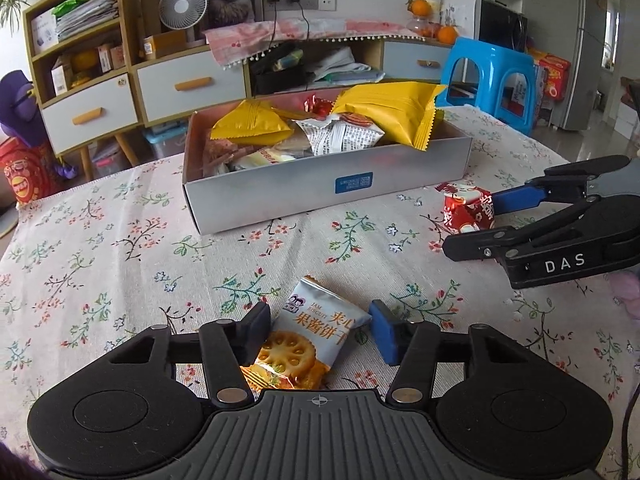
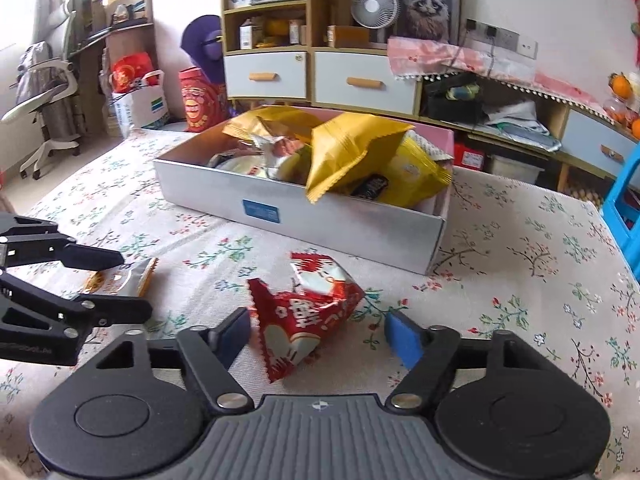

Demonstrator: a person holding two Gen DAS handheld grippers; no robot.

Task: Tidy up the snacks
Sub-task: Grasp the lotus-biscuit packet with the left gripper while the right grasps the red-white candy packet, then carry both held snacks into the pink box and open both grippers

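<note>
Near the table's front edge, the left gripper [image 1: 320, 328] stood wide around the biscuit packet [image 1: 308, 340]; the right gripper [image 2: 318, 340] wide around the red packet [image 2: 304, 312]; squeezing each mid-body would likely carry both into the box [image 1: 320, 188]

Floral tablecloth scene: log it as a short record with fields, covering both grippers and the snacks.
left gripper: open, fingers either side of the silver jam biscuit packet
right gripper: open, fingers either side of the red foil snack packet
grey cardboard box: holds yellow and silver snack bags
surface: floral tablecloth
</note>
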